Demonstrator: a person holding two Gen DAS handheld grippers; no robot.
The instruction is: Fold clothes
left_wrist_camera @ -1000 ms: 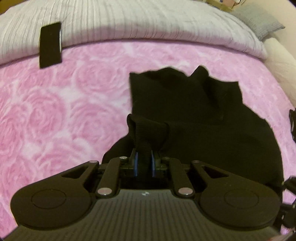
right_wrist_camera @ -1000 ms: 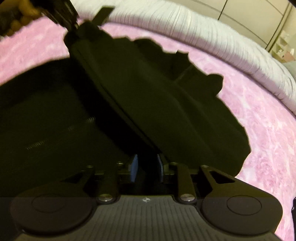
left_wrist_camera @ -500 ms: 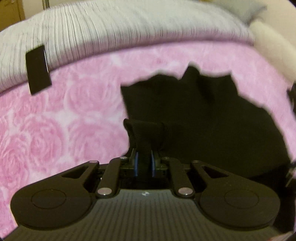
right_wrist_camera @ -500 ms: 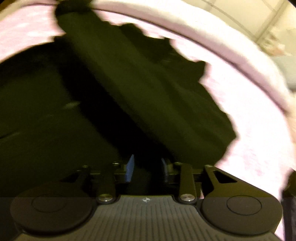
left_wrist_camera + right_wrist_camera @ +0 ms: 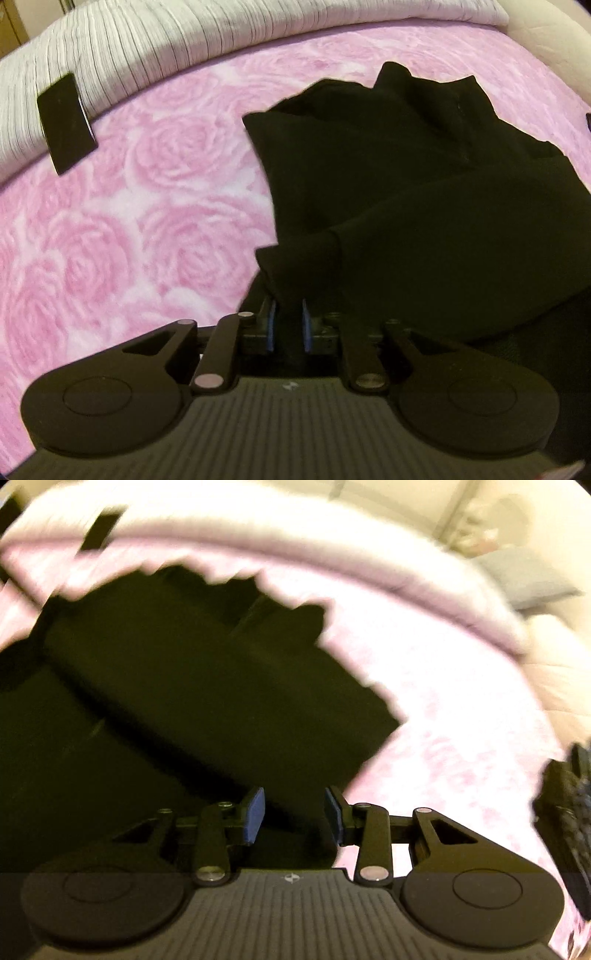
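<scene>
The left tongs point(image 5: 288, 325) are seen as matte black hardware across the lower part of the frame. A ribbed, dark grey housing fills the bottom centre, marked by a small pale emblem at its upper edge. Two round black discs flank it at lower left and lower right, each with an engraved ring. Slotted black link arms with silver rivet heads run inward to two blue pads point(image 5: 271, 328). The right tongs point(image 5: 293, 818) are built alike: ribbed housing, twin discs, riveted links and blue pads point(image 5: 255, 816) at the lower centre of the frame.
</scene>
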